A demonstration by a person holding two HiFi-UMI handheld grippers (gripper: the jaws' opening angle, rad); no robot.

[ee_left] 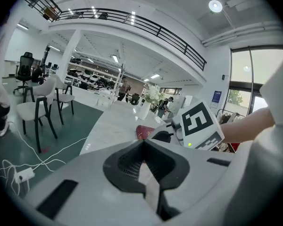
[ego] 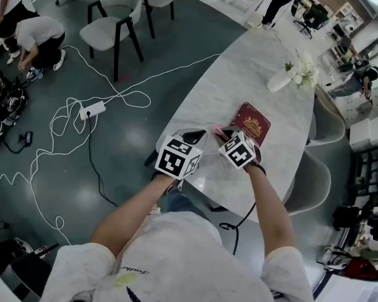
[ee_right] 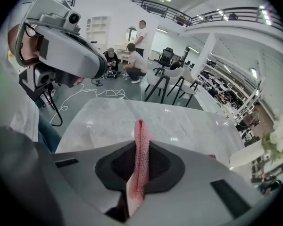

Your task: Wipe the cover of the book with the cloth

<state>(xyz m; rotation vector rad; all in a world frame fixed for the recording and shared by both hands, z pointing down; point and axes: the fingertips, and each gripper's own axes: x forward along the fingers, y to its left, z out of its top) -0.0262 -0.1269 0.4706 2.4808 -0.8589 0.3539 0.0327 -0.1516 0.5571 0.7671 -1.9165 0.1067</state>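
Observation:
A dark red book (ego: 252, 123) with a gold emblem lies flat on the white marble table (ego: 239, 74). It also shows as a red patch (ee_left: 142, 132) in the left gripper view. My right gripper (ego: 223, 134) is at the book's near-left corner, shut on a thin pink cloth (ee_right: 139, 159) that stands up between its jaws (ee_right: 140, 126). A bit of the cloth (ego: 218, 131) shows pink in the head view. My left gripper (ego: 198, 133) hovers just left of the right one, above the table edge, shut with nothing held (ee_left: 144, 145).
A white vase of flowers (ego: 285, 78) stands at the table's far end. Chairs (ego: 112, 27) and a white power strip (ego: 92, 110) with trailing cables are on the floor to the left. People crouch at the far left (ego: 36, 38).

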